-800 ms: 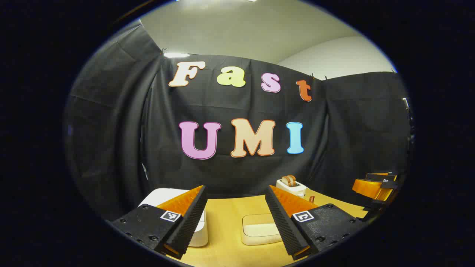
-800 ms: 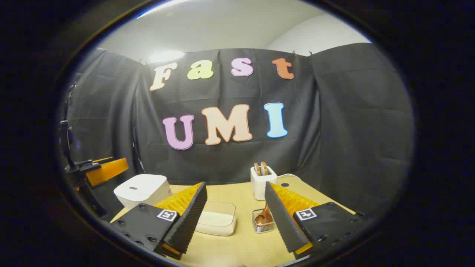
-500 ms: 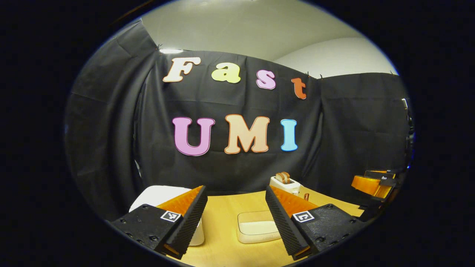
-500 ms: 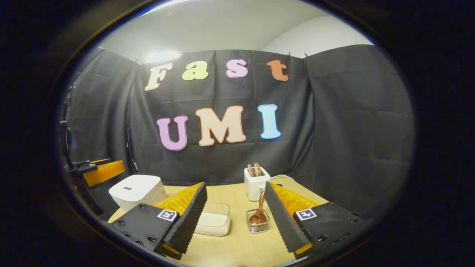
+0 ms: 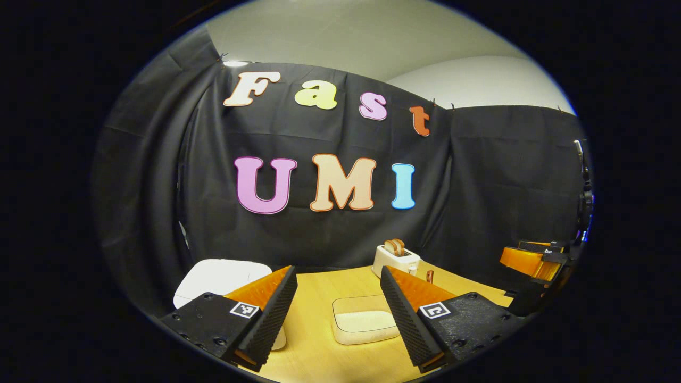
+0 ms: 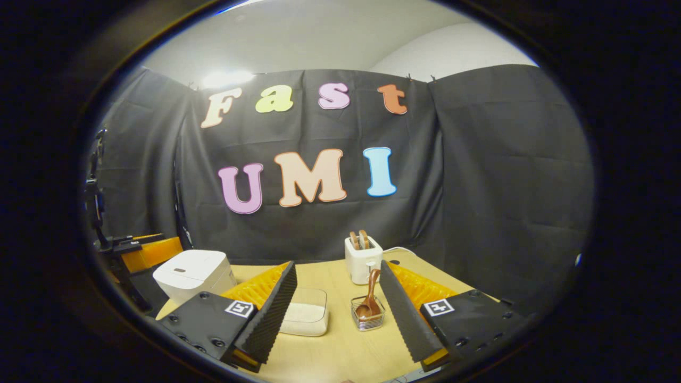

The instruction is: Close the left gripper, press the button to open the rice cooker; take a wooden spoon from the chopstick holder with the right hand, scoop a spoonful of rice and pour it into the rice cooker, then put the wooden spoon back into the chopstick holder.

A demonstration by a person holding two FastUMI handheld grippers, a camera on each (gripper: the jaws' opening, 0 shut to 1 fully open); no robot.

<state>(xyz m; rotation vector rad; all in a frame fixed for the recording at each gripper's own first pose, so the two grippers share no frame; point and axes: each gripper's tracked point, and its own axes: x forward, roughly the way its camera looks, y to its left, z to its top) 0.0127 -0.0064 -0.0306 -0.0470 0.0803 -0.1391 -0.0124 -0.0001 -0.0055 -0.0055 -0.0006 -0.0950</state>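
Two grippers hover over the table (image 6: 340, 351) — left gripper (image 5: 336, 314) spread wide, right gripper (image 6: 336, 314) likewise gaping. The wooden spoon (image 6: 368, 303) stands in its chopstick holder (image 6: 368, 321), rice cooker (image 6: 194, 274) lid down

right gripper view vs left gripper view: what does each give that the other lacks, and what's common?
Right gripper view: the chopstick holder with the wooden spoon standing in it, the closed rice cooker with its whole lid top, and the left gripper at far left.
Left gripper view: the right gripper at the right edge; here the cooker sits partly behind a finger.
Shared: toaster with bread, clear rice box, wooden table; both grippers open.
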